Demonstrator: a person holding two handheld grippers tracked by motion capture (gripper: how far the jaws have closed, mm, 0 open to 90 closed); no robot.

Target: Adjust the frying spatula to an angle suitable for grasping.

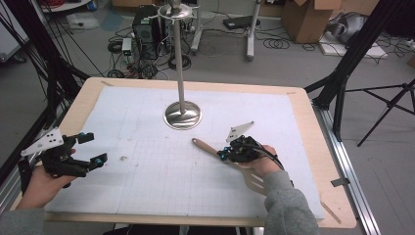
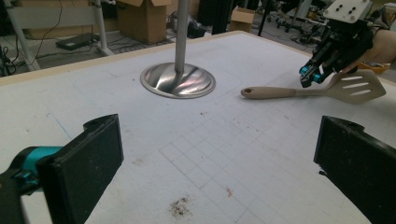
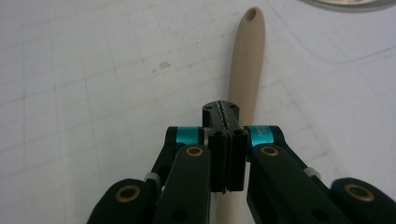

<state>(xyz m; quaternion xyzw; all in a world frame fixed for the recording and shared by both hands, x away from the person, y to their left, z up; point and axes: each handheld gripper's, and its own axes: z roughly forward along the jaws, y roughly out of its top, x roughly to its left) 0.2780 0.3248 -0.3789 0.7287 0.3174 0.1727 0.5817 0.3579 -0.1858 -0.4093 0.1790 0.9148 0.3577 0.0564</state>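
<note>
Fingers of the right gripper [image 1: 224, 153] are clenched flat against each other, with nothing caught between them, as the right gripper view shows plainly: the two black pads meet along a thin seam. Just beneath and a little to one side of them lies the spatula [image 3: 246, 70], a beige one, its long handle running out ahead of the fingertips toward the hole at its tip. Whether the pads touch the handle cannot be told. In the high view the spatula [image 1: 208, 147] lies flat on the white desk [image 1: 147, 186], handle end pointing toward the round metal base of the stand [image 1: 182, 115], slotted blade under the person's right hand. Well apart, at the desk's left edge, the left gripper [image 1: 93, 149] has its fingers spread wide and released, grasping nothing, over bare desk.
</note>
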